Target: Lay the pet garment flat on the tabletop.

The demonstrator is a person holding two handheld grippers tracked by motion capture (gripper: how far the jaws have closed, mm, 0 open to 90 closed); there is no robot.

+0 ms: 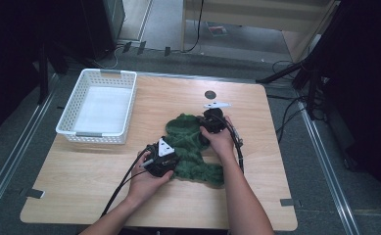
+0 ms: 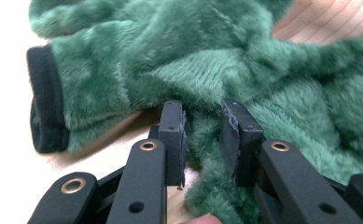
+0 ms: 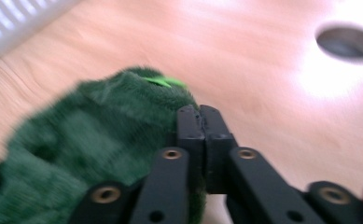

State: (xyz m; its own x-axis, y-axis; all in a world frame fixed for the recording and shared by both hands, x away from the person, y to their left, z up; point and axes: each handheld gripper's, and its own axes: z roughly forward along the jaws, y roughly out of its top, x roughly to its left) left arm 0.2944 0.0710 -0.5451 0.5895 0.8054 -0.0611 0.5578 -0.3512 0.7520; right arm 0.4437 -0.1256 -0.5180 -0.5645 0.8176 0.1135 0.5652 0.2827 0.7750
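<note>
A crumpled green fleece garment lies on the middle of the wooden table. My left gripper is at the garment's near left edge. In the left gripper view its jaws pinch an upright fold of the green fleece, and a black cuff lies to the left. My right gripper is at the garment's far right end. Its jaws are pressed together beside a hump of fleece with a bright green tag. Whether they catch any fabric I cannot tell.
A white slatted basket stands at the table's far left with nothing in it. A round cable hole sits in the tabletop just beyond the right gripper, also in the right gripper view. Bare wood surrounds the garment.
</note>
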